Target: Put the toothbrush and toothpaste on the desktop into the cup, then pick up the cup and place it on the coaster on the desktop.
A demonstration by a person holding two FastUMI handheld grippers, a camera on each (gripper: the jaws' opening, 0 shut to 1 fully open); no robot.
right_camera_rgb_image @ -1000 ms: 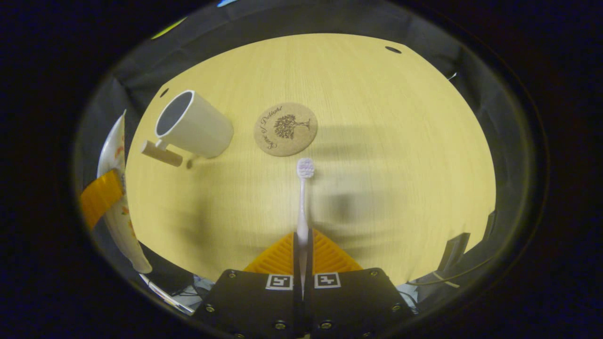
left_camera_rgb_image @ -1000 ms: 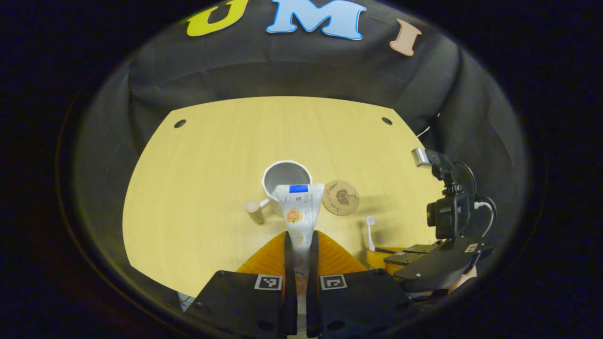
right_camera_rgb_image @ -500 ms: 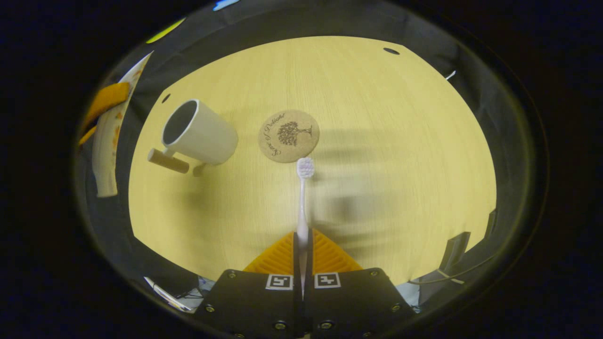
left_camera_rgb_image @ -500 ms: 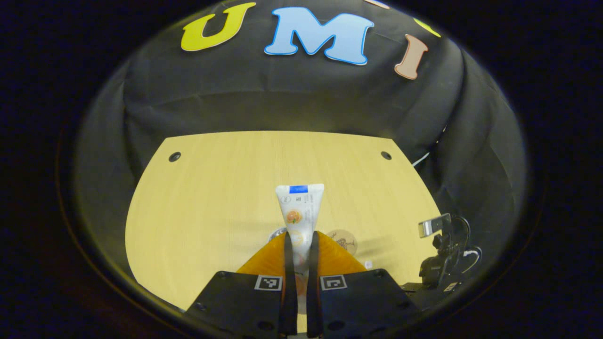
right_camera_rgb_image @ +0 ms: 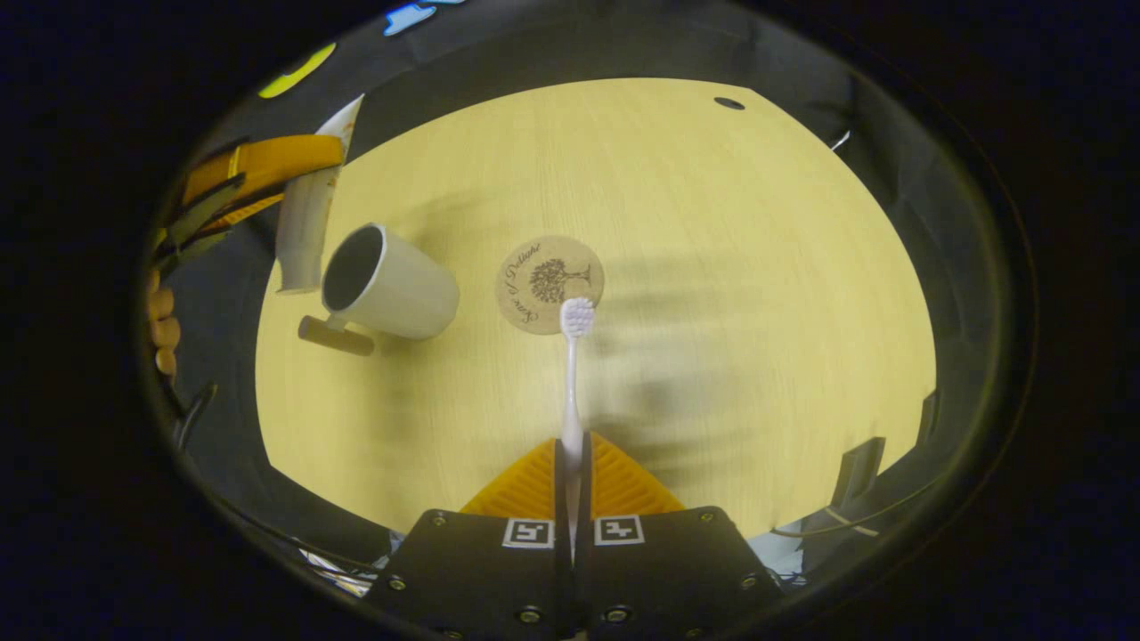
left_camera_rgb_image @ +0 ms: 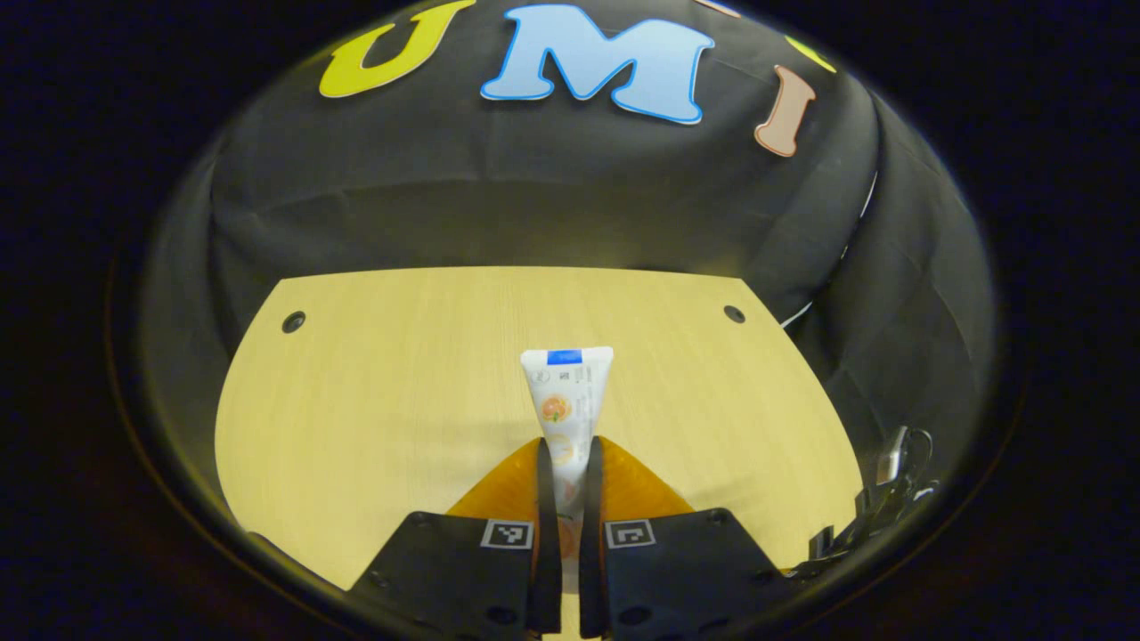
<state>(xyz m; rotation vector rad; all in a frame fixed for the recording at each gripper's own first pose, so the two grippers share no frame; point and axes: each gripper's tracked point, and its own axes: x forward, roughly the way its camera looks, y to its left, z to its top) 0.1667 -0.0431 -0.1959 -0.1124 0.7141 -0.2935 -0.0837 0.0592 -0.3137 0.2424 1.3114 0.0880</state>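
While both are loaded: each hand-held gripper pinches one item above the bench (right_camera_rgb_image: 712, 223).
Left hand-held gripper (left_camera_rgb_image: 567, 450): fingers pressed on the toothpaste (left_camera_rgb_image: 566, 401), tube pointing forward.
Right hand-held gripper (right_camera_rgb_image: 571, 445): clamped on the toothbrush (right_camera_rgb_image: 572, 374), bristles over the coaster's near edge.
Cup (right_camera_rgb_image: 387, 285): one, near the bench's left edge, beside the coaster (right_camera_rgb_image: 545, 280).
Count: one toothpaste, one toothbrush, one coaster.

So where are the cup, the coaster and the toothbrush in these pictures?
cup (right_camera_rgb_image: 405, 287), right gripper view, on its outer side wall.
coaster (right_camera_rgb_image: 534, 283), right gripper view, on its printed top face.
toothbrush (right_camera_rgb_image: 570, 392), right gripper view, on its thin handle.
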